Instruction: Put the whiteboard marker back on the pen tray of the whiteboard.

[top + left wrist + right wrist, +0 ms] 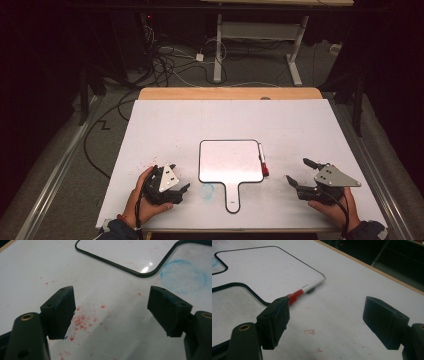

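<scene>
A person's 2 hands rest at the near edge of a white-covered table (pixel 165 125), each holding a black two-jaw gripper. Between them lies a small white paddle-shaped dry-erase board with a thin black rim (pixel 230 160), its short handle pointing toward the person. A white marker with a red cap (pixel 262 160) lies along the board's right edge, touching or just beside the rim, cap end nearer the person.

The left gripper (pixel 181 192) sits low over the table just left of the board's handle, its jaws released and spread wide with nothing between them. In the left gripper view, red specks (pixel 82 321) dot the white surface under the jaws, and a smudged blue ring (pixel 184 276) marks the table near the board's rounded corner.

The right gripper (pixel 299 171) is to the right of the board, its jaws likewise released and empty, pointing toward the marker but apart from it. In the right gripper view, the marker's red cap (pixel 296 296) shows just beyond the left jaw's tip, with the white barrel running along the board's rim.

Beyond the table's far wooden edge (pixel 230 93), cables (pixel 165 60) trail across a grey floor.
</scene>
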Motion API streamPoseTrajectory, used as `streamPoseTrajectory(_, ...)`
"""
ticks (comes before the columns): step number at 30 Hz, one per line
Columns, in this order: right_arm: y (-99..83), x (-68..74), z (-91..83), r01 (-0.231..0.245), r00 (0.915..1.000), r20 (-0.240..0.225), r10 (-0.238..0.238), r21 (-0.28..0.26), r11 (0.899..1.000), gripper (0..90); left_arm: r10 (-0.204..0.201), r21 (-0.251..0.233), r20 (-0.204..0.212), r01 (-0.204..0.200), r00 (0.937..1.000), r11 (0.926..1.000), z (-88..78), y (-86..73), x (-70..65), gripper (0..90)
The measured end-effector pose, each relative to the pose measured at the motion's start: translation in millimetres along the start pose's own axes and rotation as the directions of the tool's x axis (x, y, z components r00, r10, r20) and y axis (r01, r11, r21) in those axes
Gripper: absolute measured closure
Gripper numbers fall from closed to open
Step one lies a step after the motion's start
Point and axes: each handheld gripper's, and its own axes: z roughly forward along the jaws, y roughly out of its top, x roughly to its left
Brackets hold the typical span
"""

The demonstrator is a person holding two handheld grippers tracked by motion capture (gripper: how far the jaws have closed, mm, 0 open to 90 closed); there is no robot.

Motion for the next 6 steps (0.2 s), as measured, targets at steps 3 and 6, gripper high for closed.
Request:
streamPoseTrajectory(3,-0.2,0.5,1.2,0.007,1.0,-0.001,-0.007,0.004,1.0,21.9,0.0,-0.002,-0.001,0.0,1.0,1.0,-0.7,0.1,-0.2,21.9)
streamPoseTrajectory(6,-0.4,1.4,2.1,0.008,1.0,0.0,-0.008,0.009,1.0,21.9,-0.003,-0.003,0.001,0.003,1.0,1.0,-0.1,0.5,0.0,21.9)
